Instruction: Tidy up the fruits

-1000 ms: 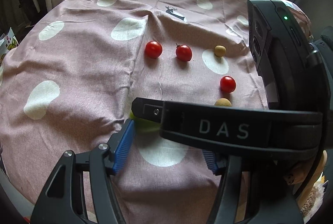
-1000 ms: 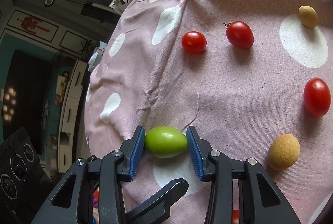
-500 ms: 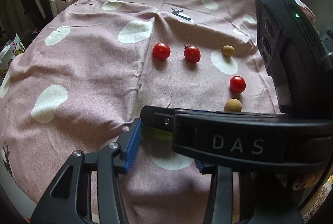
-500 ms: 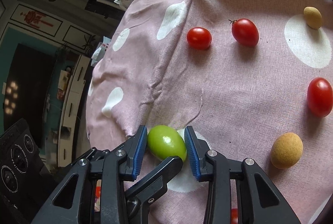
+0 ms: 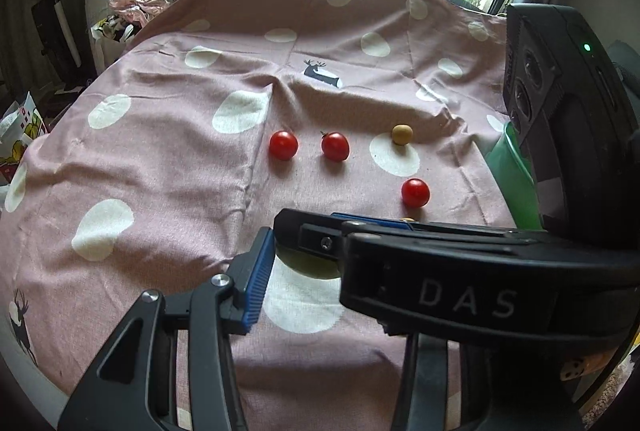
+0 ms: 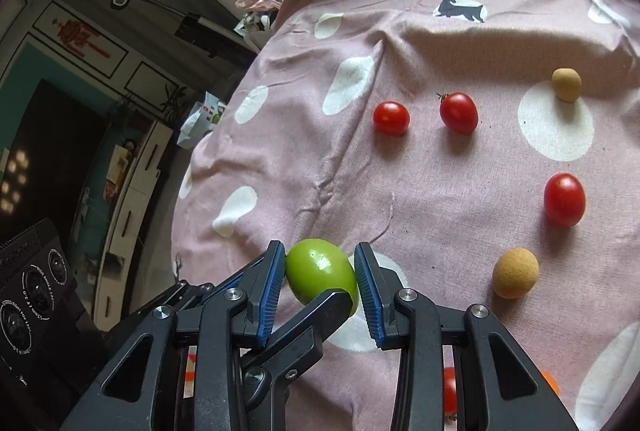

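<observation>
In the right wrist view my right gripper (image 6: 320,273) is shut on a green oval fruit (image 6: 316,269), both blue pads pressing its sides, a little above the pink spotted cloth (image 6: 400,31). One black finger (image 6: 308,323) of the left gripper lies against the fruit's near side. In the left wrist view the right gripper's black body (image 5: 460,299) crosses in front and hides the far finger of my left gripper (image 5: 320,251). Its near blue pad (image 5: 260,271) stands right beside the green fruit (image 5: 308,267). Whether the left pads press on it does not show.
Three red cherry tomatoes (image 6: 391,117) (image 6: 459,113) (image 6: 564,199) and two tan round fruits (image 6: 566,84) (image 6: 515,273) lie on the cloth. A green container (image 5: 514,187) sits at the cloth's right edge. Clutter and furniture stand beyond the left edge.
Both grippers have risen and tipped up, the right one carrying the green fruit. The left gripper's jaws have narrowed around the fruit. The other fruits have not moved.
</observation>
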Available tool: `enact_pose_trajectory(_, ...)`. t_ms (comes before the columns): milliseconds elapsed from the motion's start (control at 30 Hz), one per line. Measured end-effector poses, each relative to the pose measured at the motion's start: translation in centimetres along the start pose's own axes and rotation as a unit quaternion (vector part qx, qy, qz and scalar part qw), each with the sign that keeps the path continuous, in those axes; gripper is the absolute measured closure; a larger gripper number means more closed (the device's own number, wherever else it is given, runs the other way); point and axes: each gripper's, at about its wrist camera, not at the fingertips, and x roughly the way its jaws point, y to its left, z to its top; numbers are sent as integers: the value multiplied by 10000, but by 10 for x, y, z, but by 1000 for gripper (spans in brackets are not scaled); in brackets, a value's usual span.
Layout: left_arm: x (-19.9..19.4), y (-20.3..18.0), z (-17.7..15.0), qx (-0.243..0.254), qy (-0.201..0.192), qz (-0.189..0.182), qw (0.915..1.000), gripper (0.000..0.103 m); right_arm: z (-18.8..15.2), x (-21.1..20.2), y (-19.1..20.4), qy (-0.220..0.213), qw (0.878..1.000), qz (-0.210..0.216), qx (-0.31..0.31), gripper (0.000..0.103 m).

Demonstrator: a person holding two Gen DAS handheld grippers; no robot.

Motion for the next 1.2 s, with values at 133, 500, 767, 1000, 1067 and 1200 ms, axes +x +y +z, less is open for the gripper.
enact_pose_trajectory(133,-15,-13,6,170,-295,-72,9994,60,0,-23,7,-333,9994,-35,-77,63)
enact_pose_trajectory(500,-42,-53,21,676,-812,-245,9941,60,-3,-79,9,-1137,9934,-136,-69,67)
enact_pose_trajectory(767,-45,-87,27,1043,-981,-364,9890,60,-5,-111,-10,-1513,9884,-74,129,67)
enact_pose_trajectory(1000,-33,-94,26,1022,-756,-434,9909,60,-4,-109,-25,-1380,9898,-141,313,67)
enact_pose_trajectory(1067,-29,-92,25,992,-679,-456,9917,61,-3,-106,-27,-1320,9905,-140,363,67)
enact_pose_trajectory(1200,-21,-86,25,989,-469,-414,9931,59,-2,-102,-33,-1312,9893,-463,438,67)
